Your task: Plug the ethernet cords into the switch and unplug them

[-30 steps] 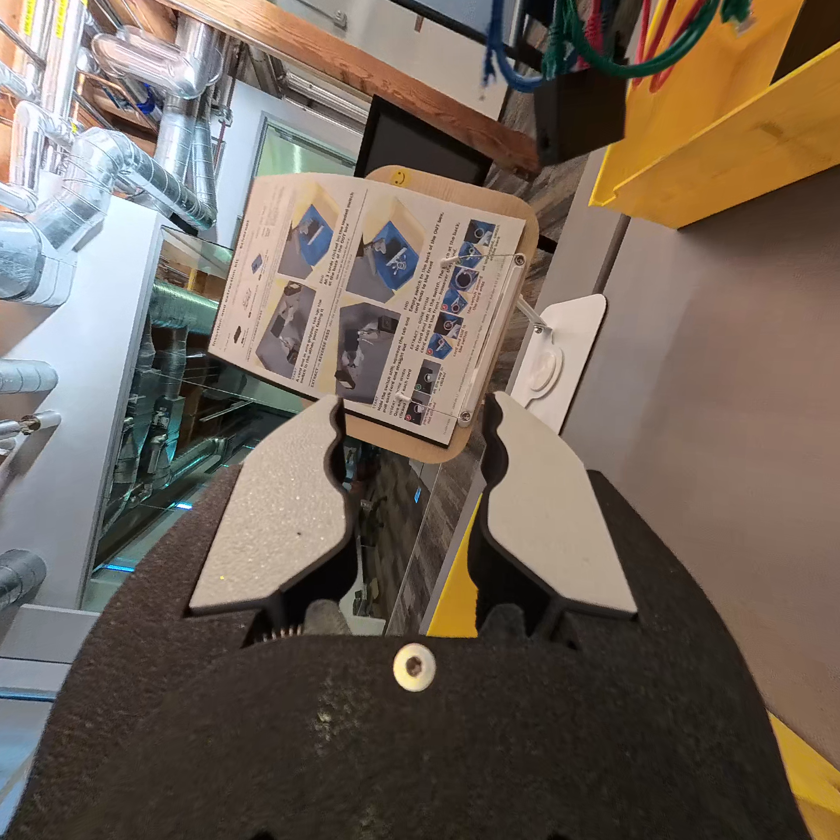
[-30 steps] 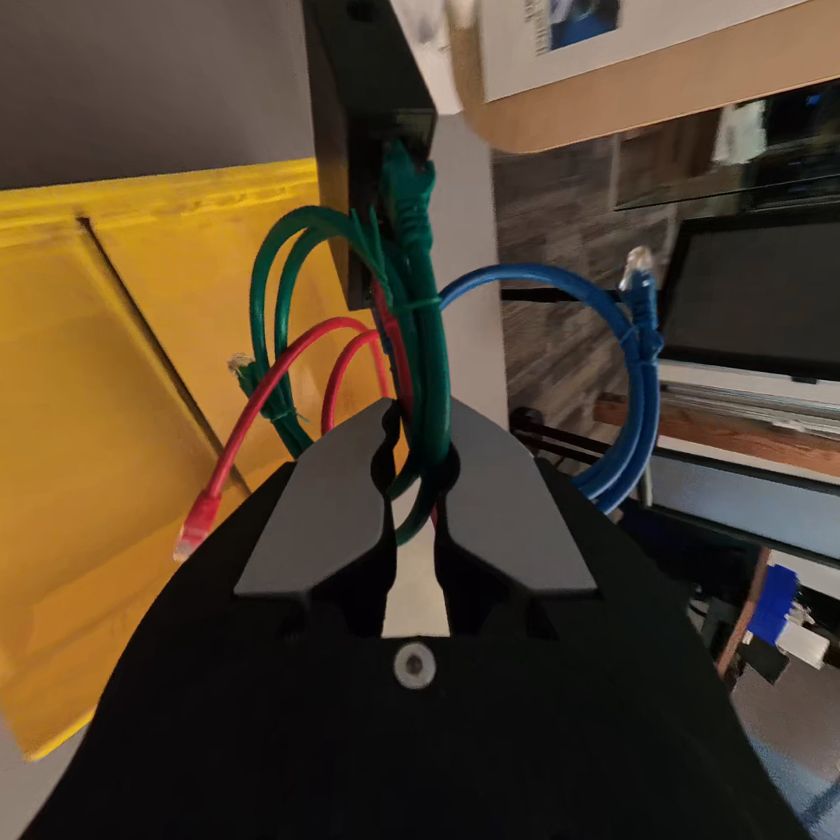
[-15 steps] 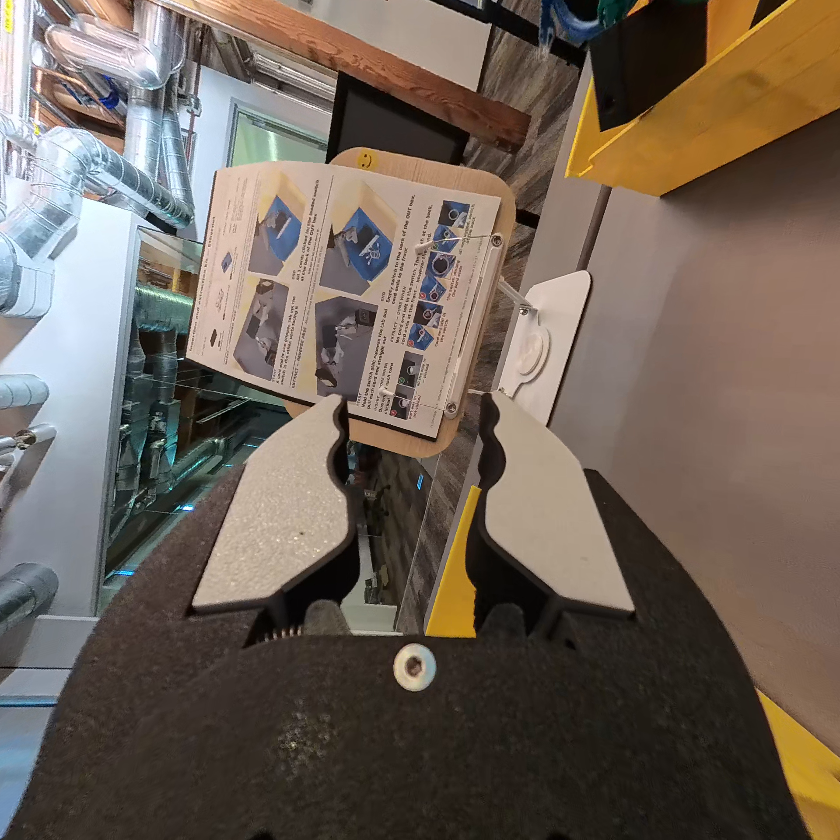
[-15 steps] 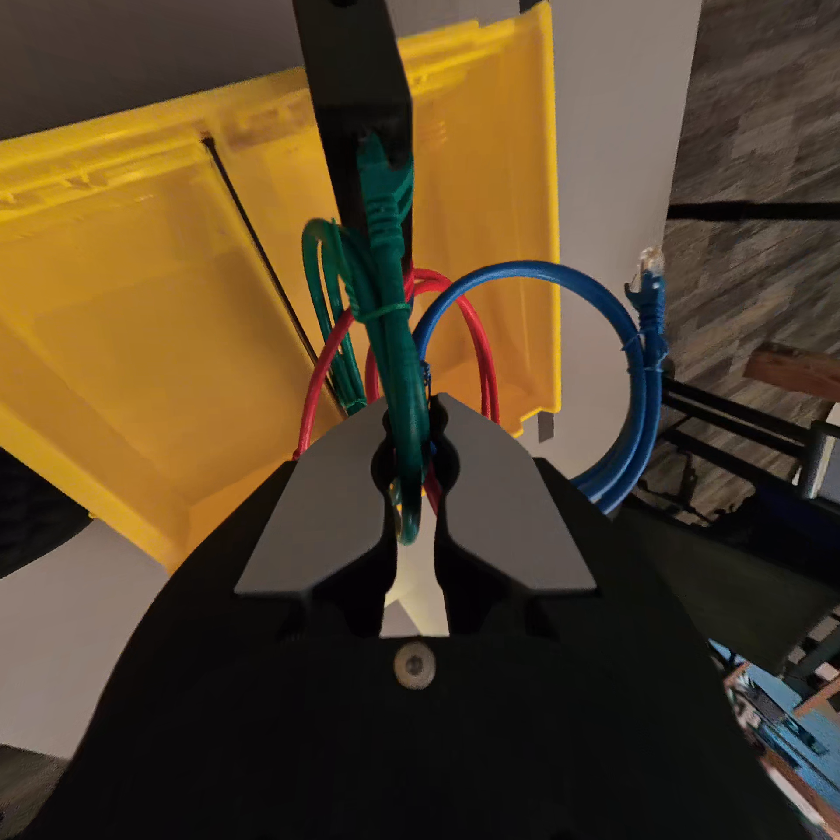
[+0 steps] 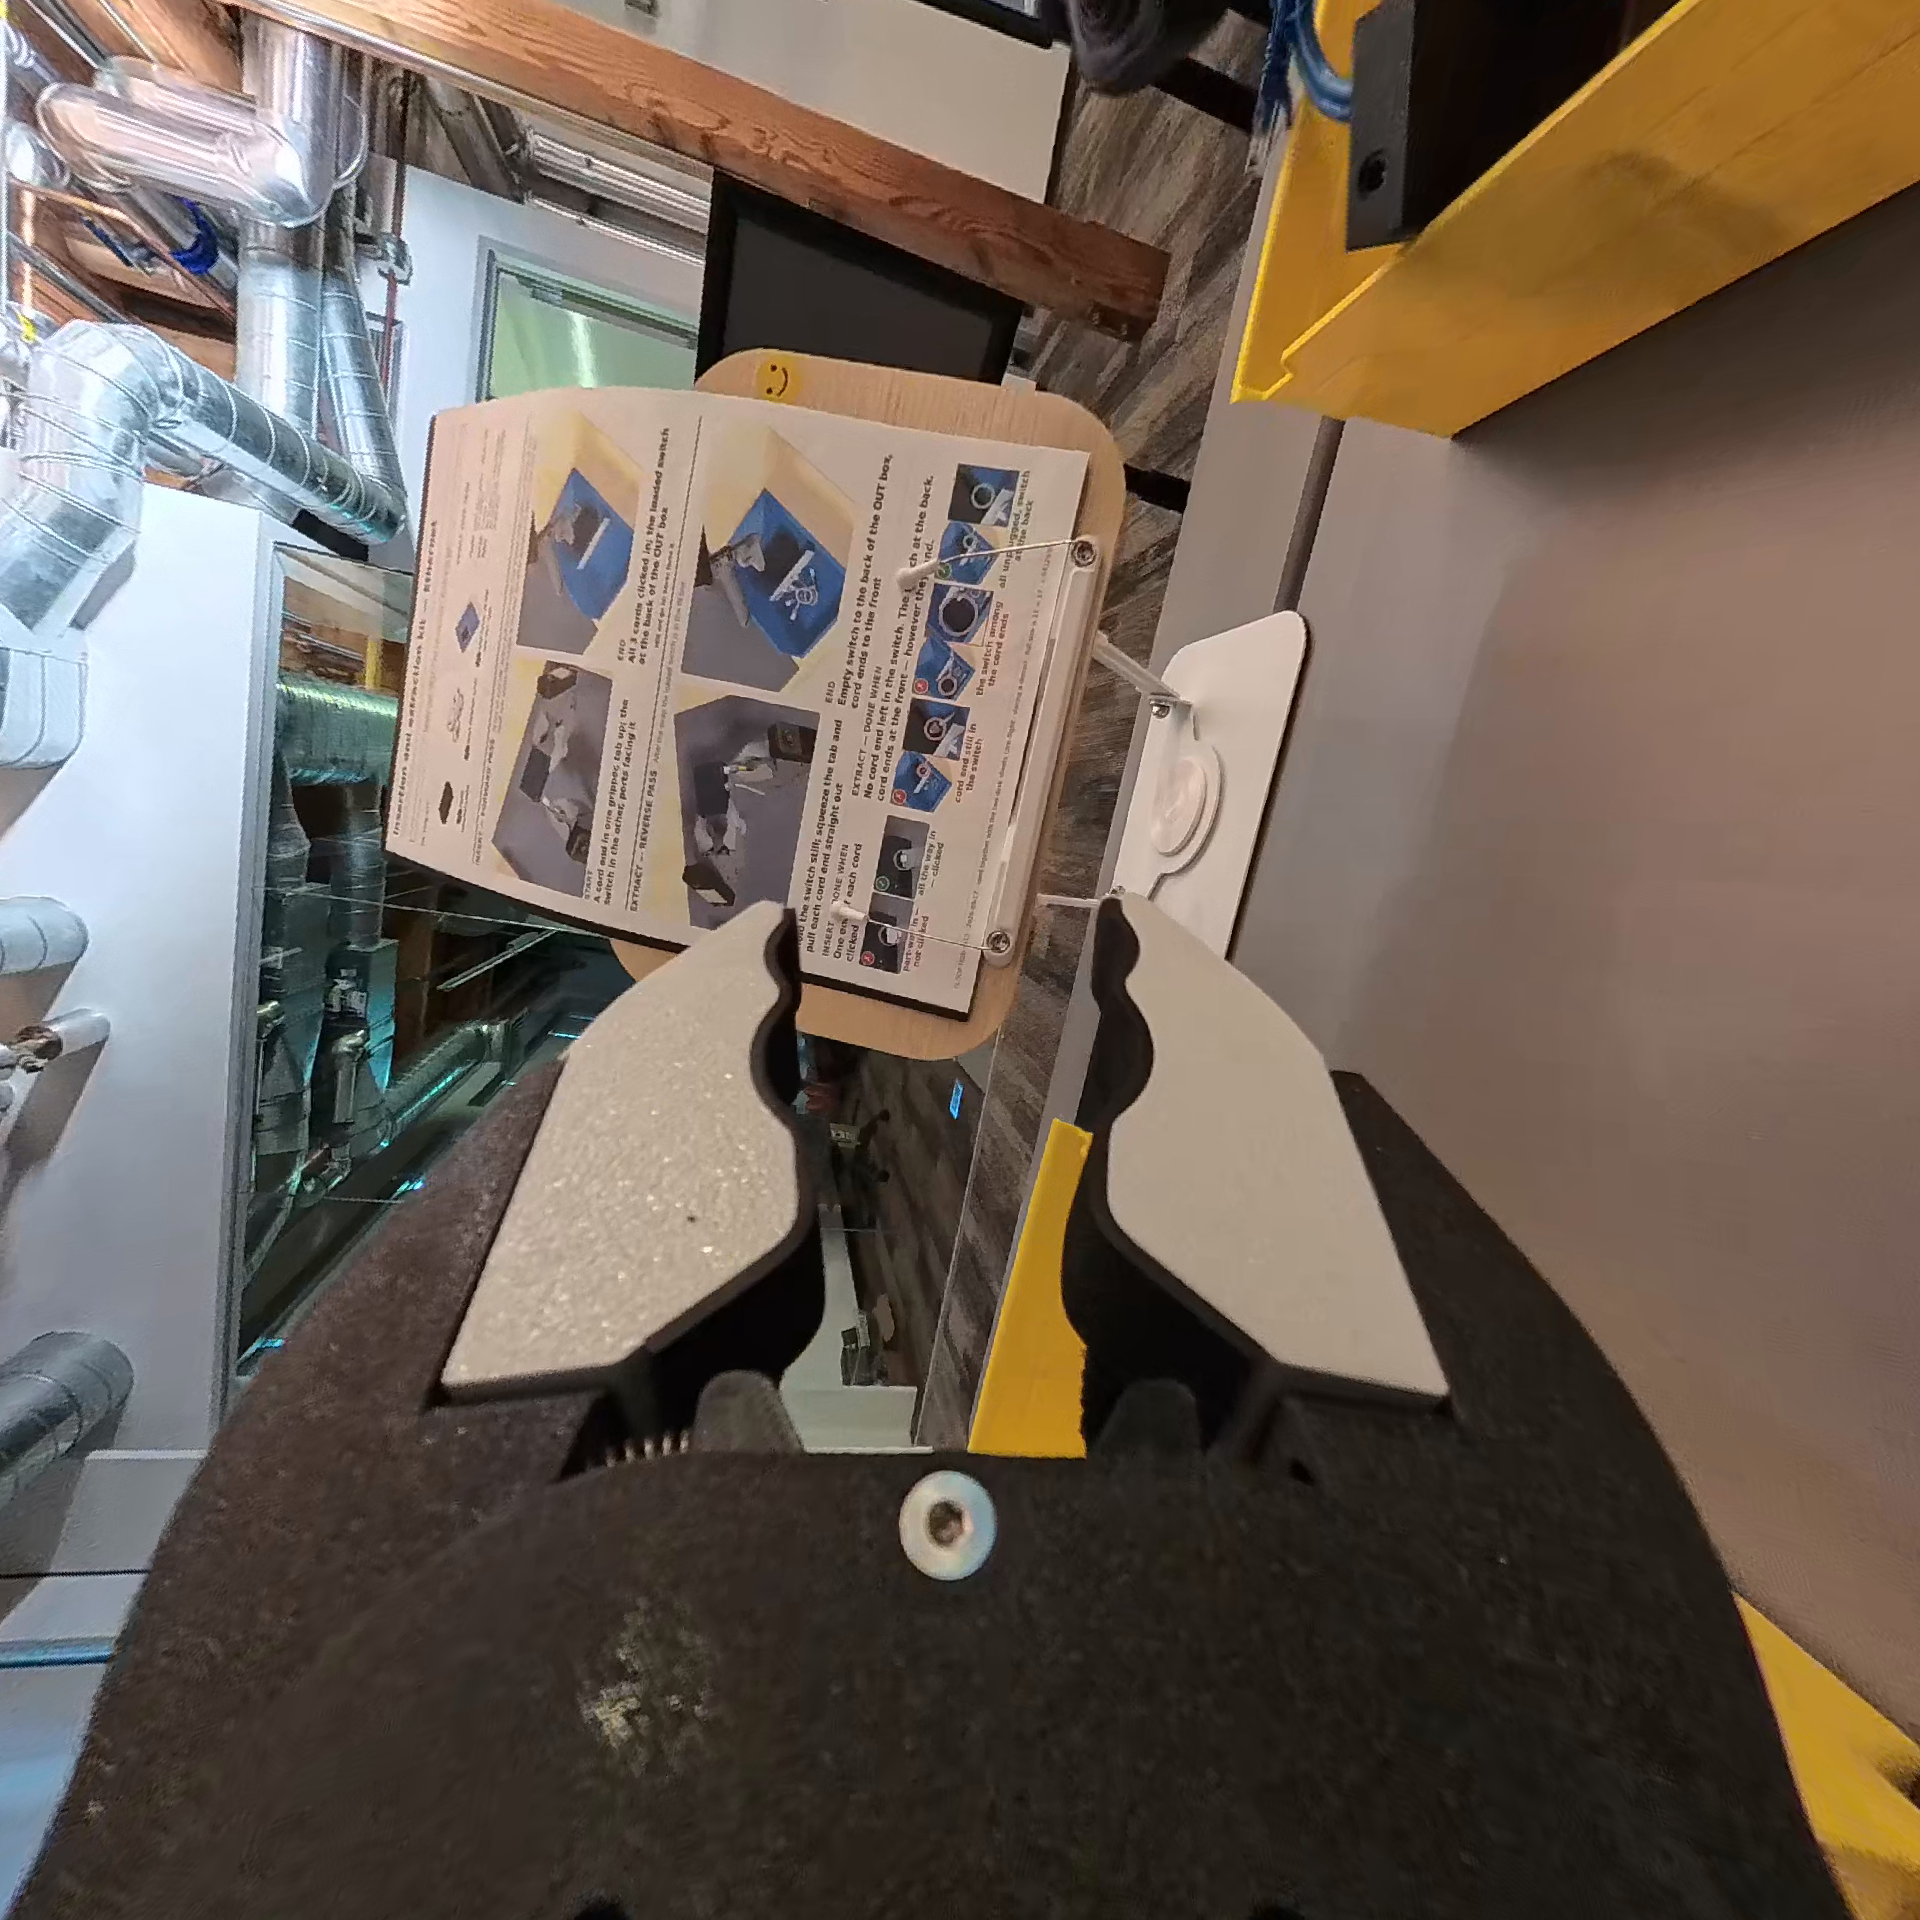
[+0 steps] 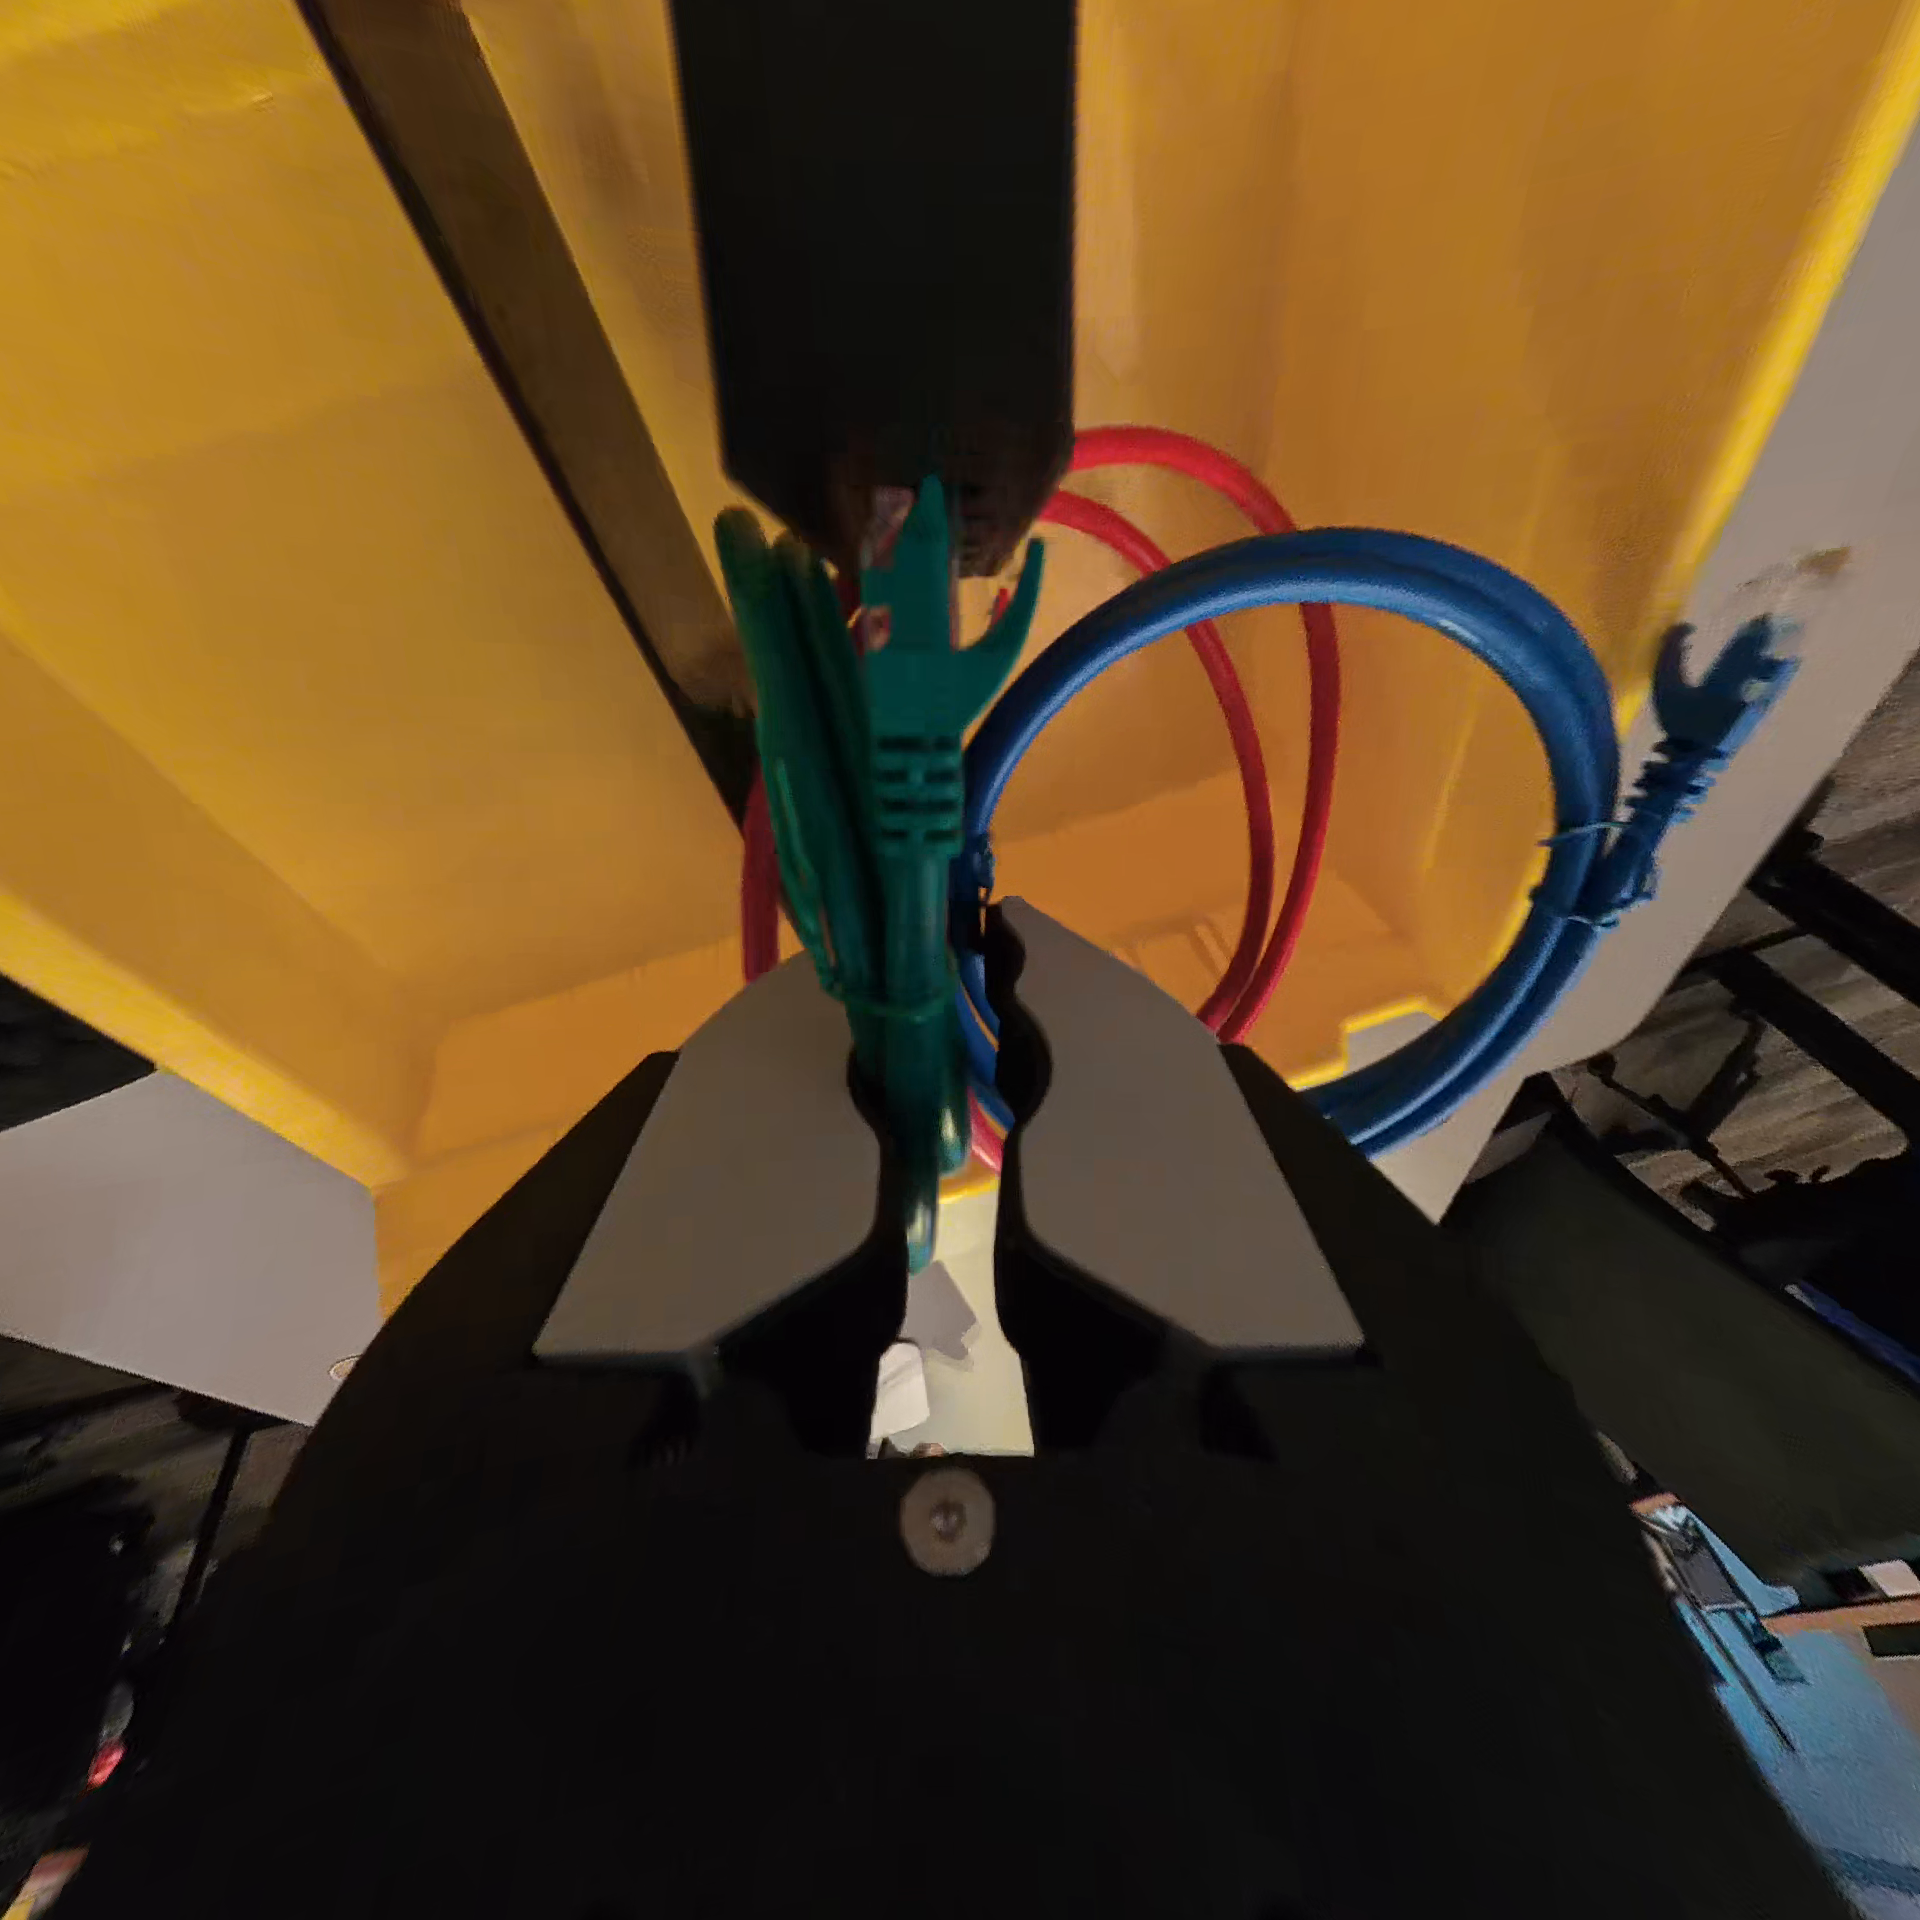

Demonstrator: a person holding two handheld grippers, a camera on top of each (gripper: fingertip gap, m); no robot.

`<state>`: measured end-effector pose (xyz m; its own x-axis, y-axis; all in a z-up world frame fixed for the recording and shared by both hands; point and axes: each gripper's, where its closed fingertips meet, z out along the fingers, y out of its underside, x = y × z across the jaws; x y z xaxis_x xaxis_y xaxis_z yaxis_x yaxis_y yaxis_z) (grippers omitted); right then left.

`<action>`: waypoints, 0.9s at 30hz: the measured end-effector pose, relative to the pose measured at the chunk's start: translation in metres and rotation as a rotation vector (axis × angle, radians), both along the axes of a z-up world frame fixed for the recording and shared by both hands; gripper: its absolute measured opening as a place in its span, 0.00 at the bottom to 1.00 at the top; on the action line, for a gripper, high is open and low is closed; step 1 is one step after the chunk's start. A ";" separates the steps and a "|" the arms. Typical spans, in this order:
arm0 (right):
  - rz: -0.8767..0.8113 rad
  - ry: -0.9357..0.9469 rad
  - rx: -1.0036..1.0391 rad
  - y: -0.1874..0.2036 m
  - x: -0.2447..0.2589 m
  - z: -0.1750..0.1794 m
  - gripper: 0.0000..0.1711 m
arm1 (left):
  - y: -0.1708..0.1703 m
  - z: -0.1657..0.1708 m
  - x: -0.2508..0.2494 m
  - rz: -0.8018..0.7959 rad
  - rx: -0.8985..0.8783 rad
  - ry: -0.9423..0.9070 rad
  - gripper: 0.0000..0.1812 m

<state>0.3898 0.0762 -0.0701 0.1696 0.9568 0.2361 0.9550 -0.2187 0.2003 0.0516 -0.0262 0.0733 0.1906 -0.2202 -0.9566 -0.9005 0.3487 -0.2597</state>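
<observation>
Cords are pinched in the nearly closed right gripper (image 6: 951, 997), so the switch (image 6: 883, 260) hangs at 12 o'clock (left gripper (image 5: 945, 935) wide open, empty).

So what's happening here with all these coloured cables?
A person is working with two hand-held grippers. The right gripper is shut on a bundle of cords, the green cord foremost, whose plug sits at the black switch hanging over a yellow bin. A blue cord and red cord loop beside it. The left gripper is open and empty, facing an instruction sheet.
</observation>
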 end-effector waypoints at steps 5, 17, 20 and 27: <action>-0.023 0.019 -0.047 0.005 0.000 -0.018 0.09 | 0.002 -0.005 0.002 0.000 -0.008 0.011 0.30; -0.014 0.034 0.136 -0.003 0.013 0.033 0.25 | 0.006 0.007 -0.019 0.066 -0.012 -0.021 0.29; -0.038 0.129 0.246 -0.023 0.013 0.072 0.25 | 0.012 0.021 -0.050 0.155 -0.039 -0.103 0.28; -0.782 0.588 0.374 -0.069 0.063 0.063 0.22 | 0.023 0.013 -0.156 0.488 -0.408 -0.508 0.26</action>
<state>0.4531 0.0076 -0.0071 0.8934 0.4141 0.1743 0.4459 -0.7695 -0.4573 -0.1043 -0.0030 0.0864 0.7444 -0.3128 -0.5899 -0.6646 -0.2629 -0.6994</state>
